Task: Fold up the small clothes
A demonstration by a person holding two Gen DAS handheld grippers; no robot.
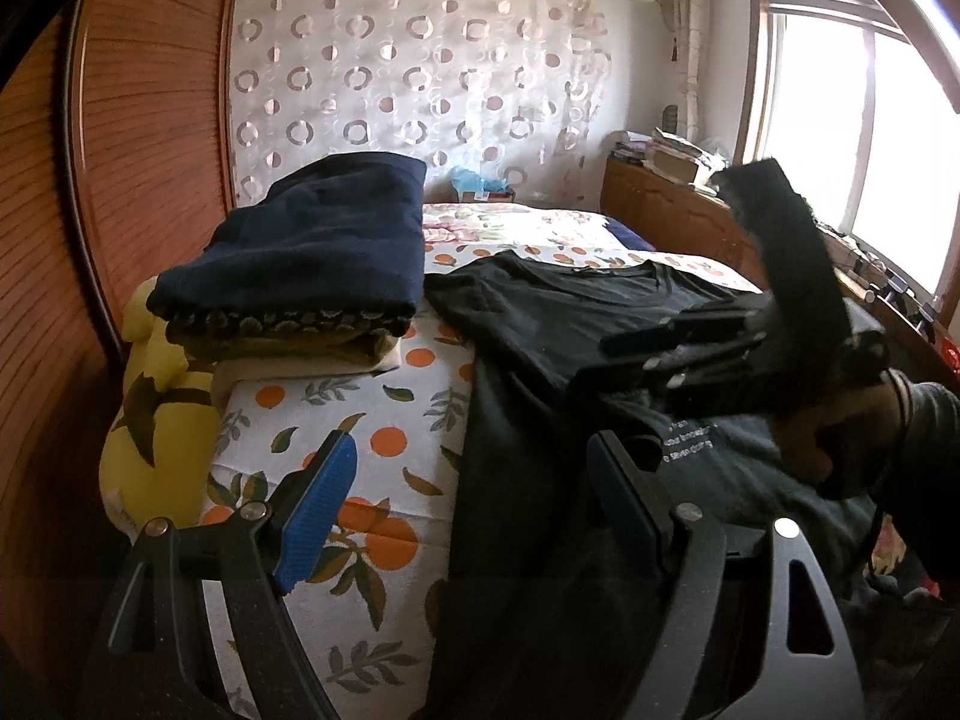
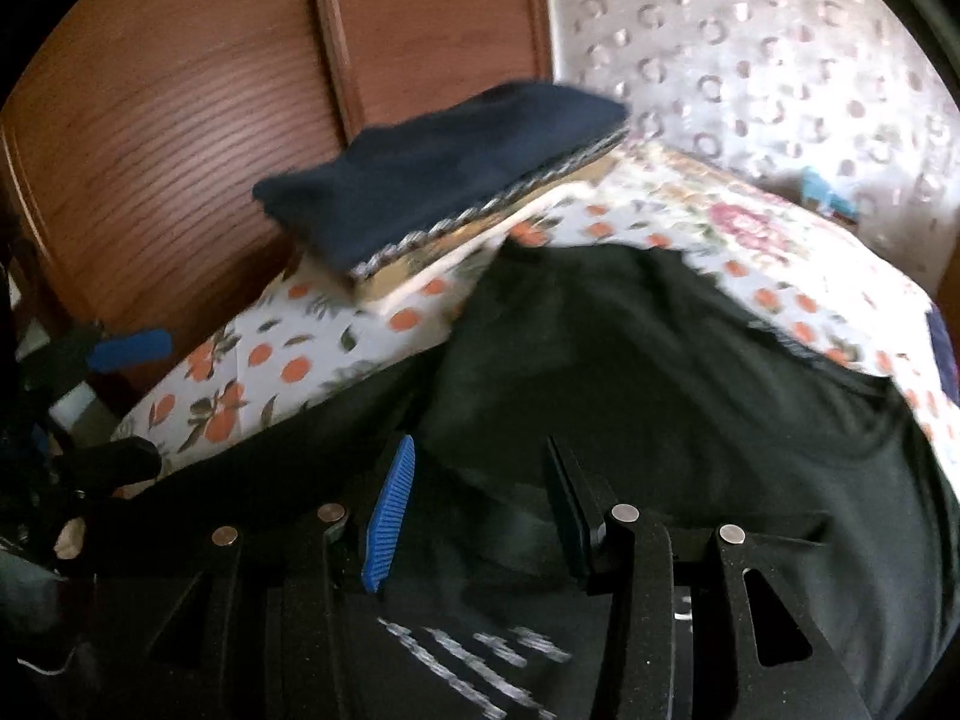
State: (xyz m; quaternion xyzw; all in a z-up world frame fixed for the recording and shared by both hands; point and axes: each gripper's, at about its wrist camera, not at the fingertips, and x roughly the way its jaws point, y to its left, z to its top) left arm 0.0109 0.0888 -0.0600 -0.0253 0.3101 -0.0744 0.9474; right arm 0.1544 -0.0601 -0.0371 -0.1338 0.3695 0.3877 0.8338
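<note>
Left wrist view is showing a bed with a white sheet printed with oranges and green leaves [image 1: 336,408]. A dark black T-shirt with small white letters [image 1: 570,324] is lying spread out on the bed, and its near part is hanging down over the front edge. The left tool [image 1: 474,492] is hovering over that edge with its two blue pads standing wide apart. Nothing is being pinched between them; one pad is over the sheet and the other is over the shirt.

To the left of the shirt, a stack of folded clothes with a dark blue one on top [image 1: 312,252] is sitting on the bed. A yellow soft toy [image 1: 156,420] is leaning beside the stack at the bed's corner. A brown wooden wardrobe [image 1: 120,180] is standing behind them.

On the right, a hand in a dark sleeve [image 1: 840,420] is holding the right tool [image 1: 636,348] low over the shirt.

Right wrist view is blurry. The right tool [image 2: 480,510] is pointing down at the black shirt [image 2: 690,372], and its pads are standing partly apart, not squeezing the cloth. The white letters [image 2: 474,660] are showing just under it. The blue stack [image 2: 432,180] is sitting farther back.
</note>
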